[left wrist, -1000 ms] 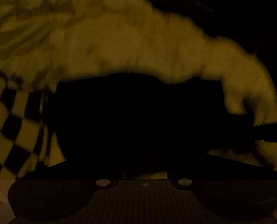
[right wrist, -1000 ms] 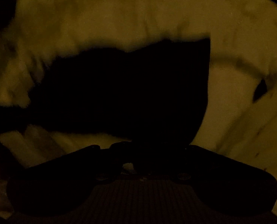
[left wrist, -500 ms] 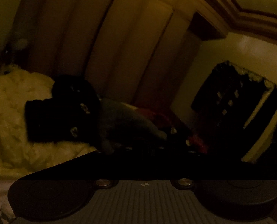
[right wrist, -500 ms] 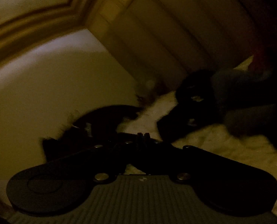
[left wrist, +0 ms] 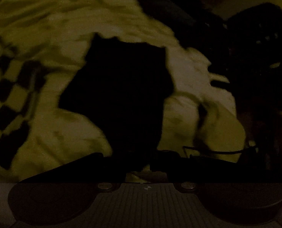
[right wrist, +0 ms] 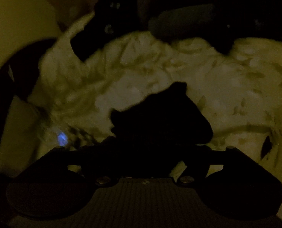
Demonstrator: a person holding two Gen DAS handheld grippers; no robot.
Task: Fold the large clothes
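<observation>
Black garment (left wrist: pixel 122 95): one dark piece of clothing, lying on the pale rumpled bedspread (left wrist: pixel 68 30); details lost in the dim light. From the left wrist view it spreads out ahead of the claw and narrows toward it; from the right wrist view it shows as a bunched mass (right wrist: pixel 160 117) directly ahead of the claw.

Left gripper (left wrist: pixel 141 163): angled down over the garment's near end. Its jaws have just been opening; fingers black against black cloth, so I cannot tell whether cloth is still between them or gripped.

Right gripper (right wrist: pixel 146 152): angled down at the garment. Its jaws have just been opening and stand wide apart; whether they touch the cloth cannot be told.

Checkered cloth (left wrist: pixel 6 98): black-and-light squares, at the left on the bedspread, apart from the garment.

Dark clothing pile (right wrist: pixel 188 22): several dark items at the far edge of the bedspread, well apart from the garment.
</observation>
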